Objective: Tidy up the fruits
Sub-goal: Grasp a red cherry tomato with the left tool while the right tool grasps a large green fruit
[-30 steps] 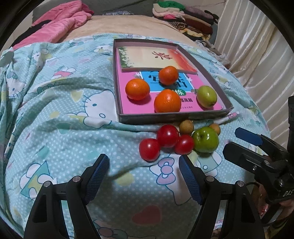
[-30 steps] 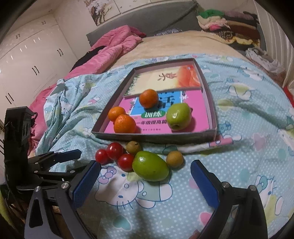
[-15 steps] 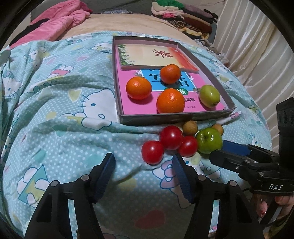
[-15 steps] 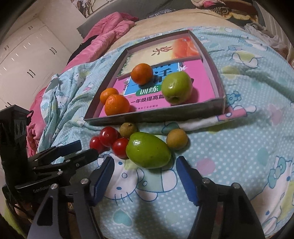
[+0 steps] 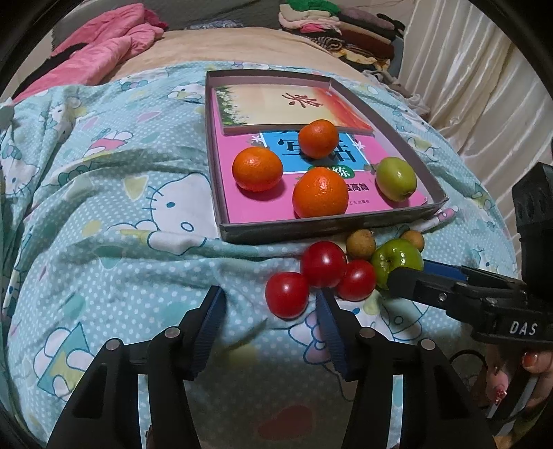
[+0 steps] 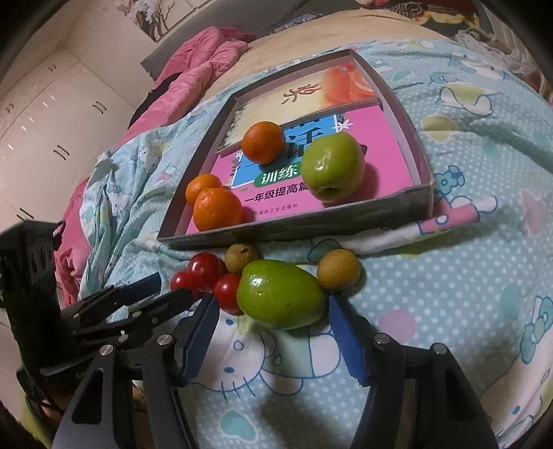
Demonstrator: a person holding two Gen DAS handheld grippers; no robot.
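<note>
A shallow grey box (image 5: 325,226) on the bed holds three oranges (image 5: 319,191) and a green fruit (image 5: 395,178). In front of it lie three red tomatoes (image 5: 287,293), two small brown fruits (image 5: 360,243) and a green fruit (image 6: 280,298). My left gripper (image 5: 269,314) is open, just short of the nearest tomato. My right gripper (image 6: 271,319) is open, its blue pads on either side of the loose green fruit, apart from it. The right gripper also shows in the left wrist view (image 5: 442,283).
The bed has a blue Hello Kitty sheet (image 5: 103,207). A pink quilt (image 5: 103,58) and folded clothes (image 5: 338,27) lie at the far end. A curtain (image 5: 484,86) hangs at the right. A white wardrobe (image 6: 41,131) stands at the left.
Both grippers moved forward toward the loose fruits and narrowed their opening. The right one now brackets the green fruit; the left one has reached the nearest tomato.
</note>
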